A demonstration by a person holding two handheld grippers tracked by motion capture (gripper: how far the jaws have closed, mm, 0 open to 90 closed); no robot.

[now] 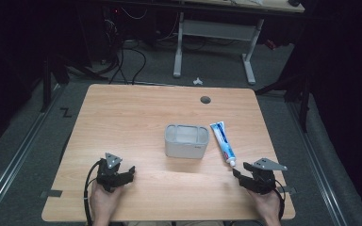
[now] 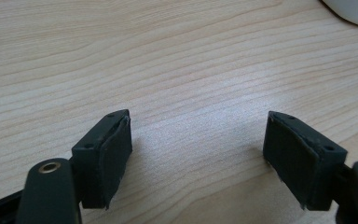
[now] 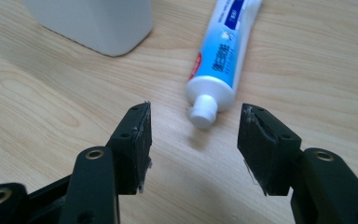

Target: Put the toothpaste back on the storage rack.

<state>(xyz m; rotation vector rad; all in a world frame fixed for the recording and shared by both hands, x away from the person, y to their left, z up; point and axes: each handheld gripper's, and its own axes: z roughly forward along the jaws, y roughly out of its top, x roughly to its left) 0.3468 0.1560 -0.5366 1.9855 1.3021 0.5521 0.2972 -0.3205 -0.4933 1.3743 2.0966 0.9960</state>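
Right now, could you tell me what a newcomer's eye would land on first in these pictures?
Probably the blue-and-white toothpaste tube lying flat on the light wooden table, right of the grey rectangular plastic bin at the centre. Its white cap points toward the open right gripper. The left gripper, also open, hovers over bare wood at the near left.

Toothpaste tube (image 1: 223,141): white and blue, white cap on, lying flat right of frame centre in the high view, cap toward the lower edge.

Container (image 1: 186,141): pale grey, rectangular, rounded corners, upright at frame centre, just left of the tube.
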